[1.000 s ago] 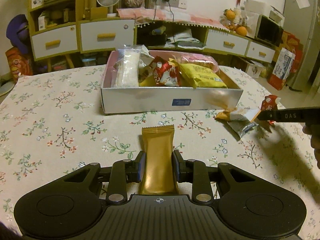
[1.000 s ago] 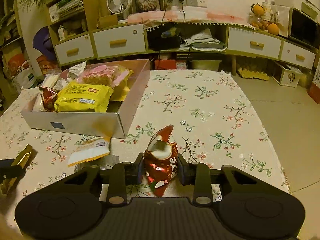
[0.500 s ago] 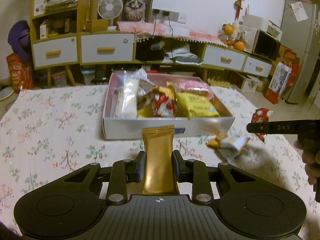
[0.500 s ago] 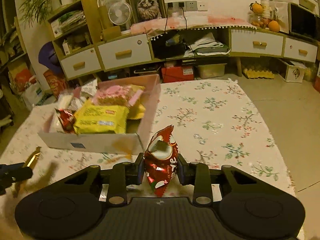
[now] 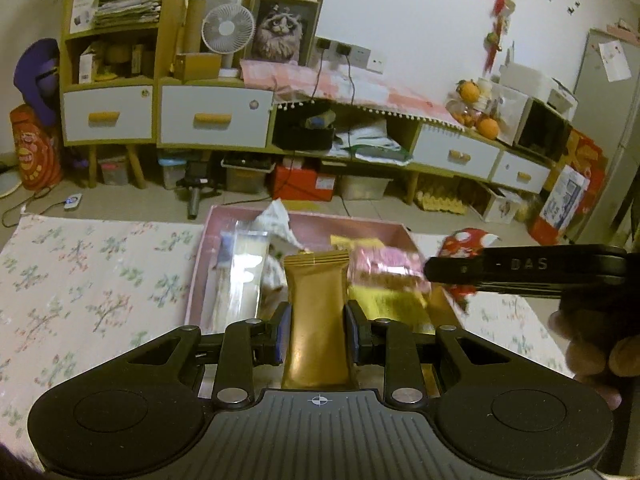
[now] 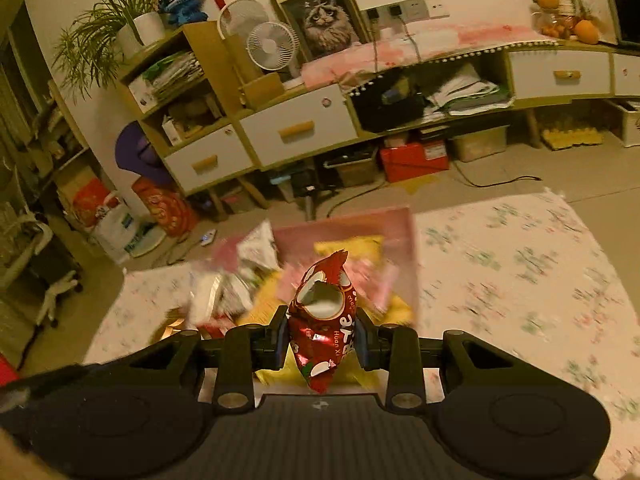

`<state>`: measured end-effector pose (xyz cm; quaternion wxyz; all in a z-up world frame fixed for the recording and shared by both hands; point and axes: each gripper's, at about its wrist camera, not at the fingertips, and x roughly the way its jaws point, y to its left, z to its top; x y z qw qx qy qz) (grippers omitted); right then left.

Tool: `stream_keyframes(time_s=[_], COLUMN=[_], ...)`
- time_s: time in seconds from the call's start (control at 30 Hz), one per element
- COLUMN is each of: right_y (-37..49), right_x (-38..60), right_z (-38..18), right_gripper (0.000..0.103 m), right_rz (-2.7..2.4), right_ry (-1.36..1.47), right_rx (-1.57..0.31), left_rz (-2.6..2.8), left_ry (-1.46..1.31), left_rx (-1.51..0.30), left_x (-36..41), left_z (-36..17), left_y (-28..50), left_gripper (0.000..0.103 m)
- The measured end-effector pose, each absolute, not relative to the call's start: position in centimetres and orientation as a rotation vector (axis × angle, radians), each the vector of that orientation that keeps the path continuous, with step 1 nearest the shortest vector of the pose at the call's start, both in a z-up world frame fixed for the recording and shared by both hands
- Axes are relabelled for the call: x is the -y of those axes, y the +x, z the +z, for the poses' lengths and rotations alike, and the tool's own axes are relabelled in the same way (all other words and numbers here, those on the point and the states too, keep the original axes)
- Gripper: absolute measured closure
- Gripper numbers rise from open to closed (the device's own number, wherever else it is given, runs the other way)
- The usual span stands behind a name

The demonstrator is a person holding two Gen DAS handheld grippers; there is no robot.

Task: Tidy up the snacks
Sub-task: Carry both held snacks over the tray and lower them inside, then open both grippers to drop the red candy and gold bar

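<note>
Change since earlier: we have lifted both packets off the floral tablecloth (image 5: 92,276), and they now hang over the pink box (image 5: 200,264), which has slid under the tongs in both views.
Gold packet (image 5: 316,320): we hold it upright, pinched at its sides by the left gripper (image 5: 316,332), above the near part of the box.
Red packet (image 6: 322,320): crumpled, pinched in the right gripper (image 6: 322,336), also over the box; in the left view it shows at the right, past the right gripper's arm.
Box contents: a clear long packet (image 5: 244,272) at the left, a pink packet (image 5: 384,268) and a yellow one (image 5: 384,304) at the right, white wrappers (image 5: 276,220) at the far side.
Right hand (image 5: 588,344): fingers wrapped on the handle, near right edge.
Background: low cabinet (image 5: 216,116) with drawers, small fan (image 5: 228,32), cat picture (image 5: 280,32) against the far wall.
</note>
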<state>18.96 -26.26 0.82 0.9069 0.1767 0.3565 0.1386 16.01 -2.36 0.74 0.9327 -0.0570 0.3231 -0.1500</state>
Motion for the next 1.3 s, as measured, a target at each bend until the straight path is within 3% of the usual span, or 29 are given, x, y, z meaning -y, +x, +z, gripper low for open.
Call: stream_keyframes(time_s=[0.73, 0.8, 0.83, 0.9, 0.93, 1.03, 1.3], right_y=[26.4, 26.4, 26.4, 26.4, 26.4, 26.1, 25.5], right_x=[22.9, 22.8, 22.8, 23.0, 23.0, 23.3, 24.0], right_z=[-0.5, -0.4, -0.4, -0.2, -0.1, 0.1, 1.0], right_gripper=[0.099, 0.098, 0.095, 0.077, 0.073, 0.072, 0.063], right_rz=[0.308, 0.311, 0.311, 0.298, 0.291, 0.288, 0.273], right_ry=[0.453, 0.460, 0.463, 0.463, 0.461, 0.455, 0.448], right_rx=[-0.829, -0.828, -0.827, -0.828, -0.824, -0.816, -0.807], left_rz=[-0.265, -0.273, -0.275, -0.277, -0.281, -0.280, -0.281], left_ry=[-0.111, -0.100, -0.093, -0.087, -0.084, -0.077, -0.078], left_rx=[-0.697, -0.702, -0.702, -0.701, -0.703, -0.707, -0.713], left_x=[4.6, 4.8, 4.9, 4.9, 4.9, 4.9, 4.9], left_z=[-0.6, -0.6, -0.7, -0.6, -0.6, -0.6, -0.2], left_y=[21.6, 21.7, 21.6, 21.5, 21.5, 21.4, 20.9], left_gripper=[0.077, 0.073, 0.072, 0.067, 0.066, 0.052, 0.047])
